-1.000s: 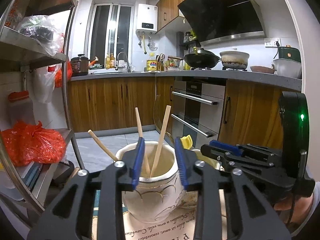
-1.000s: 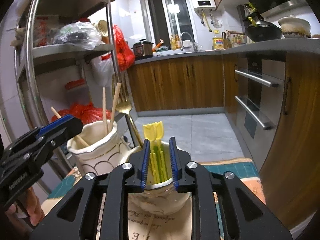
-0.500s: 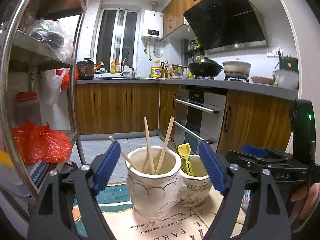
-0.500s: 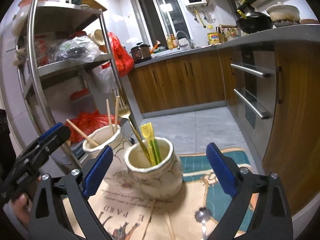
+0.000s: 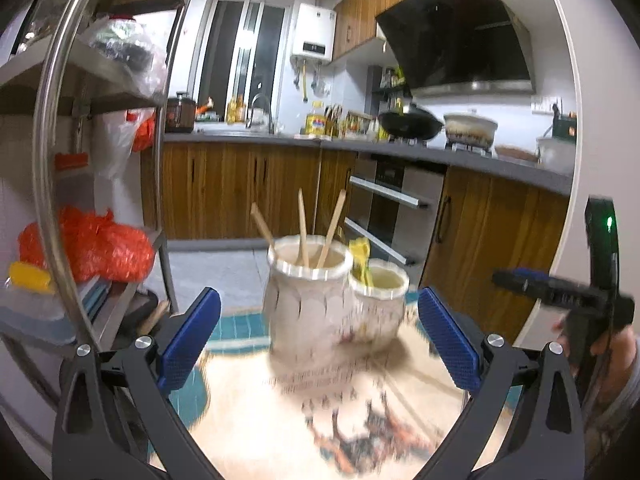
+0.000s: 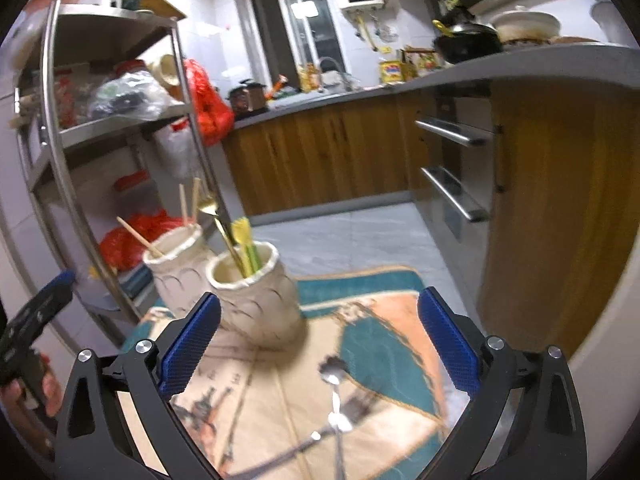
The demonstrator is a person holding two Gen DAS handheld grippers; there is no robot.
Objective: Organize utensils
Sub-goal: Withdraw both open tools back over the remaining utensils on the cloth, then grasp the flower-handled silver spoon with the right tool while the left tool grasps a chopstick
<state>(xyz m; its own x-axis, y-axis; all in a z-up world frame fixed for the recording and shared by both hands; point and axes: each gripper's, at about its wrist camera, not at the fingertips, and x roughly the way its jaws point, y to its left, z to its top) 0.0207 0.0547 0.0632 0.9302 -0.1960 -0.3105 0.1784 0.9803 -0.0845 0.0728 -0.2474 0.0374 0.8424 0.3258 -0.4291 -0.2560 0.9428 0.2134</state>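
Two cream ceramic jars stand side by side on a printed mat. The taller jar (image 5: 308, 304) (image 6: 176, 272) holds three wooden chopsticks (image 5: 303, 232). The shorter jar (image 5: 378, 304) (image 6: 256, 296) holds yellow-green plastic utensils (image 6: 246, 246) and a gold fork (image 6: 220, 226). A silver spoon (image 6: 334, 396) lies on the mat in front of the shorter jar. My left gripper (image 5: 320, 340) is open and empty, back from the jars. My right gripper (image 6: 320, 340) is open and empty above the spoon.
The jars stand on a teal and beige mat (image 6: 380, 320). A steel shelf rack (image 5: 60, 184) with red bags stands to the left. Wooden cabinets and an oven (image 5: 396, 208) are behind and to the right. Thin dark utensils (image 6: 280, 456) lie on the mat's near edge.
Both grippers opened wide, letting go of the utensils in the jars, and pulled back and up. The spoon on the mat came into the right view.
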